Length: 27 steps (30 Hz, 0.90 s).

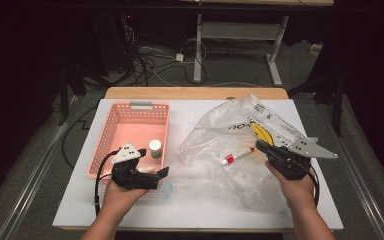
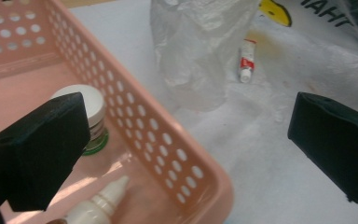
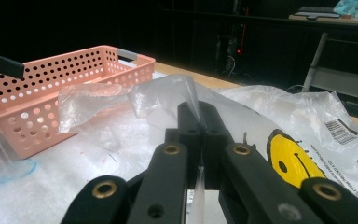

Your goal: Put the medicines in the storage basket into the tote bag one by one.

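Plastic bag [image 3: 177, 100] pinched in right claw [image 3: 198, 116]; left claw [image 2: 186, 154] gapes over basket [image 2: 135, 116].

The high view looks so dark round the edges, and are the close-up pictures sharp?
High view: the lit white table stands out while the floor and room fade to black. Left gripper view: the near black jaws and basket are soft. Right gripper view: the jaws are blurred up close, the background dim, and the bag shines.

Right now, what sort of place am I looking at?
Probably a lab or workshop recording bench: a white-covered table in a dark room, loose cables on the floor, an adjustable desk frame behind.
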Tool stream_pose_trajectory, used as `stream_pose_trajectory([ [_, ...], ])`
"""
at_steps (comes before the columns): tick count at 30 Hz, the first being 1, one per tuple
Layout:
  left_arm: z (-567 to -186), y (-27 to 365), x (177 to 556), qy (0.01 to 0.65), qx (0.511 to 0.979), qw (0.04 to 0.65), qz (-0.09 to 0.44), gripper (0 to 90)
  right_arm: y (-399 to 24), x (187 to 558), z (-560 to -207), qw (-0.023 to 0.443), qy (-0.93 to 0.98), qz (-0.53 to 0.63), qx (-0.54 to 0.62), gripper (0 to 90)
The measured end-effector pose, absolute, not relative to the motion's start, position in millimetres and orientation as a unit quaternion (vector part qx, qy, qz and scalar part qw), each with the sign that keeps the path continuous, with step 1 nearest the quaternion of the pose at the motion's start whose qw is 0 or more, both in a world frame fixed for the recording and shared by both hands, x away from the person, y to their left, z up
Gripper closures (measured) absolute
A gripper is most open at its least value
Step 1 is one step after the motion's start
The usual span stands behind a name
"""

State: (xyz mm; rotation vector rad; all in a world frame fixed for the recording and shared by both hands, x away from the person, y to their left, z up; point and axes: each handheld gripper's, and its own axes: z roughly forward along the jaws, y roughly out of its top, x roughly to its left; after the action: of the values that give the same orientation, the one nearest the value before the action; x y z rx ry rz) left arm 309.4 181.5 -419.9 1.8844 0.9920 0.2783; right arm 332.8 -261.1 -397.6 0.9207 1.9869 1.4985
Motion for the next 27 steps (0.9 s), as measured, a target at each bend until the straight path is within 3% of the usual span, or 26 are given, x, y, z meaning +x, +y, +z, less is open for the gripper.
stream_pose_trajectory([
  [13,-426,209,316,0.447,0.76,0.453,0.133,0.0,-263,333,-398,0.243,0.728,0.547,0.335,90.0],
  [27,-413,208,324,0.447,0.761,0.452,0.13,0.0,-264,333,-395,0.241,0.722,0.554,0.336,90.0],
])
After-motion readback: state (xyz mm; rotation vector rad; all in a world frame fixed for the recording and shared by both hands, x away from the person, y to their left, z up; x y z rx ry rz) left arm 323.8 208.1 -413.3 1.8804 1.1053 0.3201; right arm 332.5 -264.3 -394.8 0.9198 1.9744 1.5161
